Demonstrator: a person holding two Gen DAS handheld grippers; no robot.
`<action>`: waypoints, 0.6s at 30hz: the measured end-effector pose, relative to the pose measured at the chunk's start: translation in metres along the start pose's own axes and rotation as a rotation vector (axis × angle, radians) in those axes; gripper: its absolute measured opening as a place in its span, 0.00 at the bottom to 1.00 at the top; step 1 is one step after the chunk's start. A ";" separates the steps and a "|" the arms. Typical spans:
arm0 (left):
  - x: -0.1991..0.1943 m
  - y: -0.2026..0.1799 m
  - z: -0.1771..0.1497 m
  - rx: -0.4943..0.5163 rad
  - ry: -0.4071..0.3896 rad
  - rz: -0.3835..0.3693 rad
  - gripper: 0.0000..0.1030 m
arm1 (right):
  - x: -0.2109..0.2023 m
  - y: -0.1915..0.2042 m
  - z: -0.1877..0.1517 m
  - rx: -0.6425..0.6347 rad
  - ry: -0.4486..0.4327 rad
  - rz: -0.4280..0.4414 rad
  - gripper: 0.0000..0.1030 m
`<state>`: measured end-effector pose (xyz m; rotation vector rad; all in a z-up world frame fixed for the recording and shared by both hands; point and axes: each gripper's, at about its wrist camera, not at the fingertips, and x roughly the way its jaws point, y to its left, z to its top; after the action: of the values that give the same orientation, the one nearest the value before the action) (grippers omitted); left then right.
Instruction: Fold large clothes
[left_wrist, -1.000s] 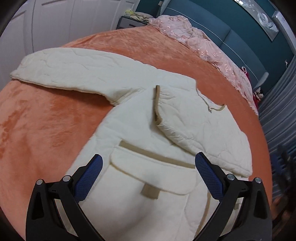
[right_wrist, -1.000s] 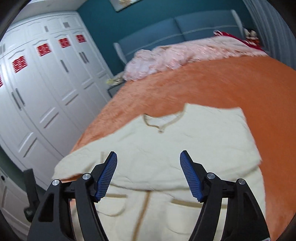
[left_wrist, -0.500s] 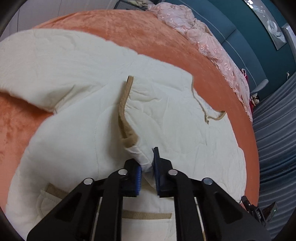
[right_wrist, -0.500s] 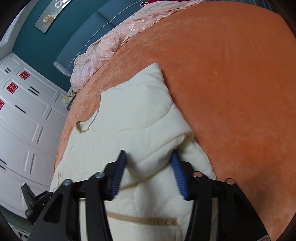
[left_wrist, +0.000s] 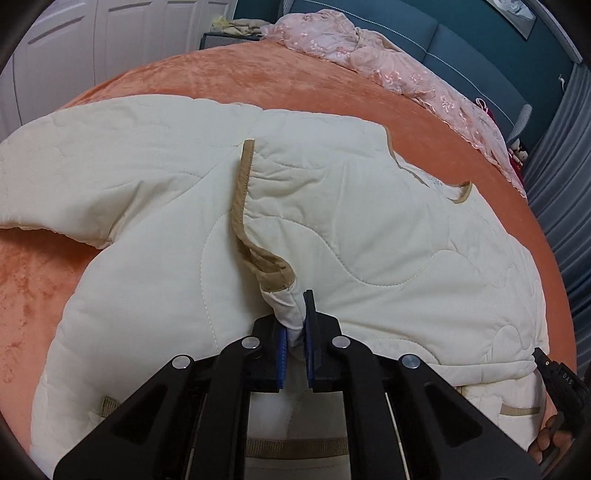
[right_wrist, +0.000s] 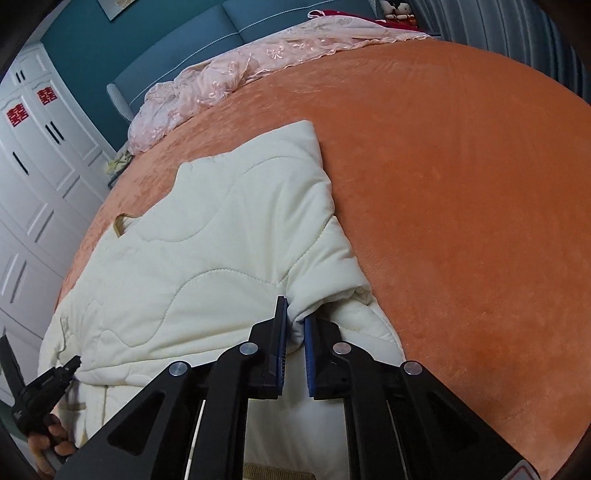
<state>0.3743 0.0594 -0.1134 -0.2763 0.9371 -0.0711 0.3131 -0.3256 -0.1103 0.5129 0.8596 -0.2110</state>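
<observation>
Both claws are clamped on the cream quilted jacket (left_wrist: 369, 229), which lies spread flat on the orange bedspread (right_wrist: 461, 184), one sleeve already folded across the chest. The left gripper (left_wrist: 295, 332) pinches that sleeve just behind its tan-trimmed cuff (left_wrist: 269, 269); the right gripper (right_wrist: 294, 332), whose jaws have just been closing, bites a fold of cloth at the jacket's edge nearest the bare bedspread. In my judgement the step in hand is securing two holds before carrying a fold. To do it well, both pinches should take the full thickness of padding, not the outer skin alone. The lift ought to be level and together, keeping the cloth taut between the holds so that the crease lands straight.
</observation>
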 end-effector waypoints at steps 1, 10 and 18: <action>0.001 -0.001 -0.001 0.007 -0.004 0.006 0.08 | 0.001 0.001 -0.001 -0.009 0.004 -0.009 0.07; -0.052 -0.013 0.003 0.132 -0.058 0.175 0.41 | -0.055 0.014 -0.001 -0.092 -0.092 -0.186 0.27; -0.057 -0.071 0.027 0.213 -0.095 0.180 0.41 | -0.033 0.121 -0.003 -0.327 -0.067 -0.056 0.26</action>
<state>0.3666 0.0071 -0.0350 0.0020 0.8485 0.0083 0.3356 -0.2211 -0.0446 0.1752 0.8238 -0.1343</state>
